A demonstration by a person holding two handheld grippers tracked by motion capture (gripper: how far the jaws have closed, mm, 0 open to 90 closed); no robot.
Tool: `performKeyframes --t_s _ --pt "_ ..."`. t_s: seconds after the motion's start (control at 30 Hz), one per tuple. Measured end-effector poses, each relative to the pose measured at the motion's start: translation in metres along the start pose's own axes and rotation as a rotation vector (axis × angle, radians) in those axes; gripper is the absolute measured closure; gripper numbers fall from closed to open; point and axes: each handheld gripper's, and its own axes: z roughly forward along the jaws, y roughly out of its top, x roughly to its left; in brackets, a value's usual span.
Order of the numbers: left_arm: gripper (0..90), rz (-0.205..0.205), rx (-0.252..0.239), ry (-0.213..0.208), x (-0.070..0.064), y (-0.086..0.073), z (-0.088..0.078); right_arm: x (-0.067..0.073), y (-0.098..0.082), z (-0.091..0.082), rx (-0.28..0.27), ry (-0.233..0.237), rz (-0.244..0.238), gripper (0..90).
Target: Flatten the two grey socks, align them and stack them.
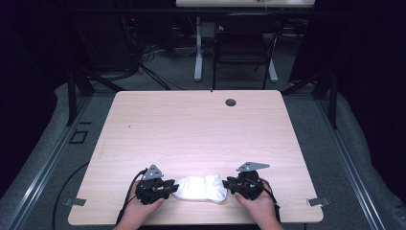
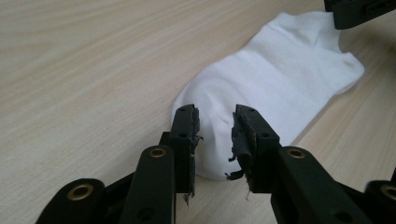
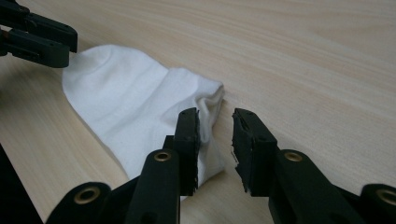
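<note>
White knit sock, lower centre of wooden table | left gripper narrowly parted at its rounded end | right gripper parted at cuff, contact unclear | forearms cut off.

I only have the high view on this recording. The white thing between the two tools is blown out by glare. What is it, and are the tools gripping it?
Observer: It's a white ankle sock lying flat on the table. The left gripper view shows its knit clearly.
Operator: Is the left tool closed on it?
Observer: No. The left tool is open, its jaws apart over the rounded toe end.
Operator: And the right one?
Observer: The right tool is open too, at the cuff end, where the fabric is bunched.
Operator: Condition of the pads?
Observer: The left tool's pads look frayed, with loose shreds hanging.
</note>
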Motion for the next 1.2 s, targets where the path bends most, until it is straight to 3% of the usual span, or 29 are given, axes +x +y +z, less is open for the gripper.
performKeyframes --t_s 0.23,0.33,0.47,0.63,0.83,1.2 --pt "64.2 0.023 -0.021 -0.021 -0.006 0.003 -0.001 0.015 0.005 -0.003 -0.073 0.054 -0.069 66.6" --pt "62.2 0.027 -0.017 -0.025 -0.009 0.003 0.003 0.023 0.007 0.004 -0.065 0.075 -0.110 65.1" --pt "60.4 0.043 0.005 -0.029 -0.011 0.001 0.008 0.026 0.006 0.013 -0.015 0.072 -0.145 64.4" --pt "58.4 0.056 0.021 -0.029 -0.010 -0.001 0.012 0.023 0.003 0.017 0.009 0.059 -0.131 62.7" --pt "57.1 0.069 0.045 -0.023 -0.011 -0.004 0.017 0.022 -0.002 0.022 0.029 0.036 -0.146 61.0" --pt "56.7 0.076 0.046 -0.024 -0.011 -0.006 0.017 0.023 -0.006 0.024 0.061 0.018 -0.161 63.3"
